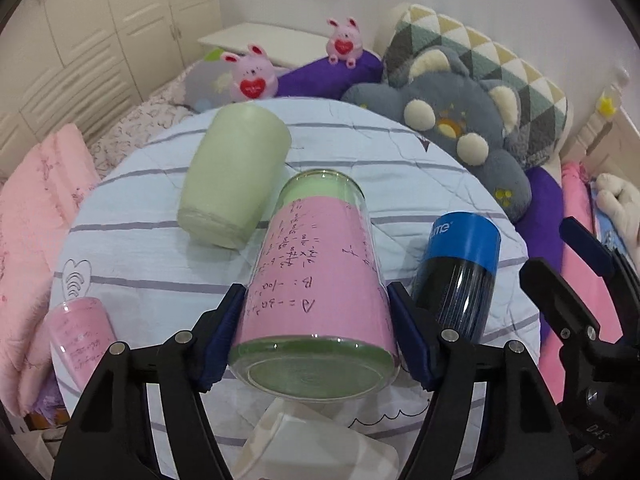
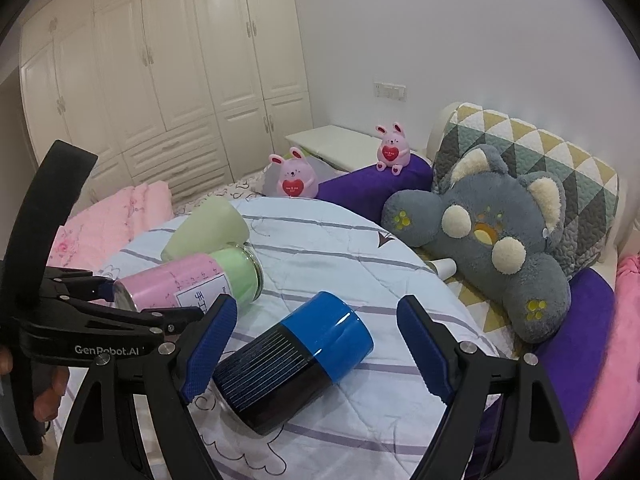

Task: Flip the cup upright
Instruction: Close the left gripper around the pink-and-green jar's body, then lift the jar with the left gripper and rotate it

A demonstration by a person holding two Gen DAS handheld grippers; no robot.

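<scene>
Low in the centre of the left wrist view, the left gripper [image 1: 314,334] has its two blue pads closed against the sides of the glass cup [image 1: 316,292], a clear tumbler lined with pink paper and green. The cup lies tilted, its base toward the camera and its mouth pointing away to the upper middle of the frame — not yet upright. In the right wrist view the right gripper [image 2: 318,346] stands wide open, holding nothing, its pads either side of the blue-and-black cup [image 2: 296,360], which lies on its side on the striped quilt [image 2: 320,236].

The risks, as I judge them: smooth glass held only at two narrow pads may spin or slip as it is turned, and the soft, uneven quilt gives a poor seat, so a cup set down upright could topple. The pale green cup [image 1: 234,176] lies just beside the glass cup's mouth at the upper left; swinging the mouth round could knock it. Another pink-lined glass [image 1: 80,336] sits at the lower left edge.
</scene>
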